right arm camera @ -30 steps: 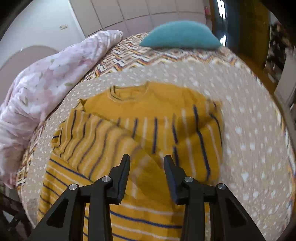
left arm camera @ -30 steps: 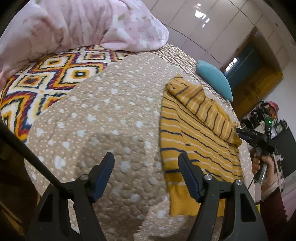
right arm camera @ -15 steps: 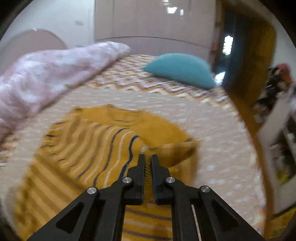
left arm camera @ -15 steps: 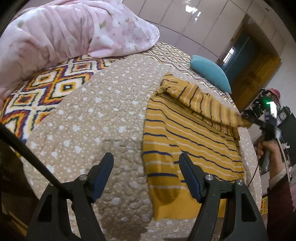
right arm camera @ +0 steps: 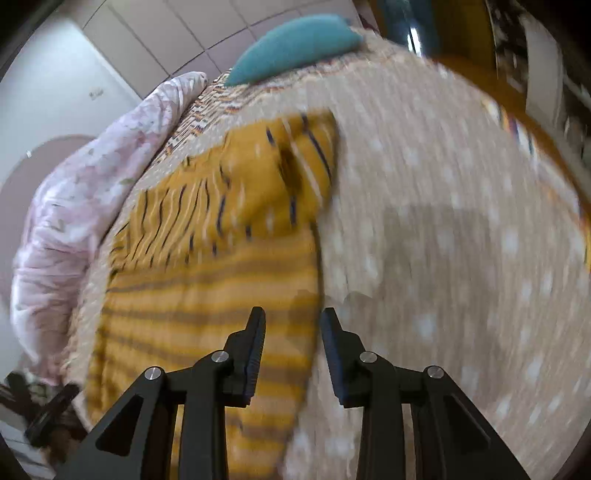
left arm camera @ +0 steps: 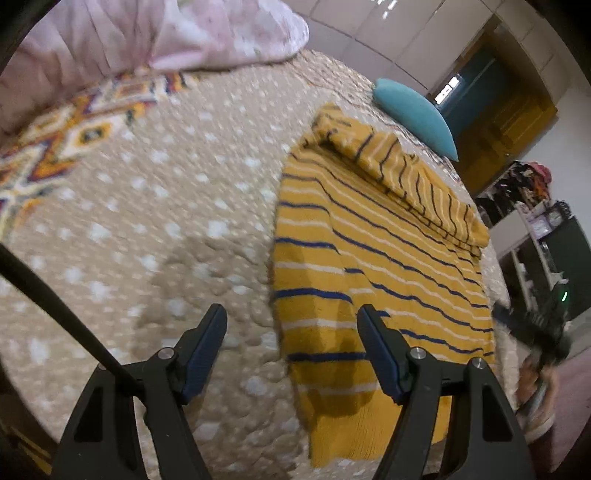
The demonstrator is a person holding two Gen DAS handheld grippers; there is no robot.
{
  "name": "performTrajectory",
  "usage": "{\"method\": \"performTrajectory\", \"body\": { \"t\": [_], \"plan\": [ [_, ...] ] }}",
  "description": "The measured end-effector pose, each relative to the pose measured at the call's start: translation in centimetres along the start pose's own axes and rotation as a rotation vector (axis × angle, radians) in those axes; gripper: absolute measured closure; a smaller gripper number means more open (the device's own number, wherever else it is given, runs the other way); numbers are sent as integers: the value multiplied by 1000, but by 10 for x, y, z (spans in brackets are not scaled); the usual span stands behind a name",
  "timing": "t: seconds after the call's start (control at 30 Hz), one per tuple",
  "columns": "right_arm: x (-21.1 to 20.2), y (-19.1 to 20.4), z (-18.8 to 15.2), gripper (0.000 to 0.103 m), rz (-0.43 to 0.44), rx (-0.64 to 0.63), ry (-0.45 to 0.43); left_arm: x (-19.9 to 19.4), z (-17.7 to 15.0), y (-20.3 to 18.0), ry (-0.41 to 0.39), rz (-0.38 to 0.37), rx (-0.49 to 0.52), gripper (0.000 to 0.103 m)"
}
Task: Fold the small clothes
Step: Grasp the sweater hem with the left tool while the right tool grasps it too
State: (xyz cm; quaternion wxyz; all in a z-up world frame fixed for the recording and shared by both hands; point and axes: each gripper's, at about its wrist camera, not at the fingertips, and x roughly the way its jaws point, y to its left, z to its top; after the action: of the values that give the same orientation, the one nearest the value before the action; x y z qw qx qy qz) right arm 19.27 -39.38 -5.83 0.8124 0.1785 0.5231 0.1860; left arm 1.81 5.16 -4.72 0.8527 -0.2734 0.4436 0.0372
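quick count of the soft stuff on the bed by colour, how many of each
Yellow striped sweater: 1
Teal cushion: 1
Pink floral duvet: 1
Beige dotted bedspread: 1
Total: 4

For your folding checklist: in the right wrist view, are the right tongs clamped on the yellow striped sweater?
No. The right tongs stand open above the yellow striped sweater, gripping nothing.
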Motion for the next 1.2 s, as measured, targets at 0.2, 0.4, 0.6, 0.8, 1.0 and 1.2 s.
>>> {"method": "performTrajectory", "body": {
  "t": [0.2, 0.4, 0.6, 0.8, 1.0, 1.2],
  "plan": [
    [4, -8, -53, 63, 182, 87, -16, 25, -2, -10, 59, -171, -30, 34],
    [21, 20, -88, 63, 352, 102, 26, 24, -28, -20, 74, -227, -30, 45],
    [16, 30, -112, 63, 413, 101, 43, 14, -45, -17, 56, -212, -42, 54],
    [12, 28, -130, 63, 436, 119, 34, 7, -56, -17, 44, -190, -70, 62],
    [13, 35, -137, 63, 450, 127, 36, 9, -62, -18, 49, -209, -104, 58],
    [14, 34, -135, 63, 450, 141, 39, 18, -34, -13, 47, -230, -158, 60]
  ]
}}
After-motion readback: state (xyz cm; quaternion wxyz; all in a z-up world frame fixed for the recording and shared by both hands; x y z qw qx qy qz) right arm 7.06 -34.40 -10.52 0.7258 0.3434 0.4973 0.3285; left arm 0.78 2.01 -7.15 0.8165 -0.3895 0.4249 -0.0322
